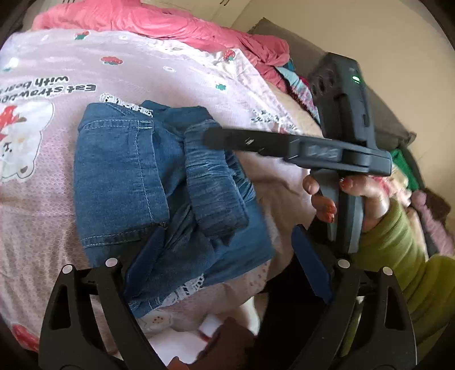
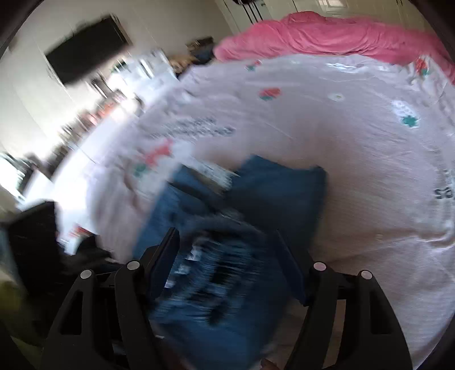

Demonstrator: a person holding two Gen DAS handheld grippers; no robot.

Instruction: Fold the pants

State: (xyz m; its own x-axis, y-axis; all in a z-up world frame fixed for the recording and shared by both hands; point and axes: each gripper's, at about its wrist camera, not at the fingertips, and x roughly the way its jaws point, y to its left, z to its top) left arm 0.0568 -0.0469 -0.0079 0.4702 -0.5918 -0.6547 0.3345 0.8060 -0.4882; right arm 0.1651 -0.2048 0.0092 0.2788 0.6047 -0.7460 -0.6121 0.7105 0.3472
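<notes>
Pants (image 1: 159, 187): small denim pair with lace trim, lying on the bed's pink printed sheet (image 1: 142, 74); mostly folded into a compact bundle, one rolled section on top toward 3 o'clock.
Left gripper (image 1: 227, 261): jaws spread wide at 6 o'clock of its own view, holding nothing; the left pad lies on the near edge of the denim, the right pad is off the cloth. Likely there to pin the bundle down while the other side works.
Right gripper (image 1: 216, 138): reaches in from 3 o'clock over the rolled section. In its own view (image 2: 227, 261) the jaws stand apart with blurred denim between them; whether they pinch it I cannot tell.
Why so: judging by the layout, the right side is laying or tucking the last flap.
Left view only: the hand (image 1: 355, 193) on the right handle, green sleeve, pink blanket (image 1: 170, 22) at 12 o'clock.
Right view only: a dark screen (image 2: 85, 51) on the wall at 10 o'clock, cluttered shelves; heavy motion blur.
</notes>
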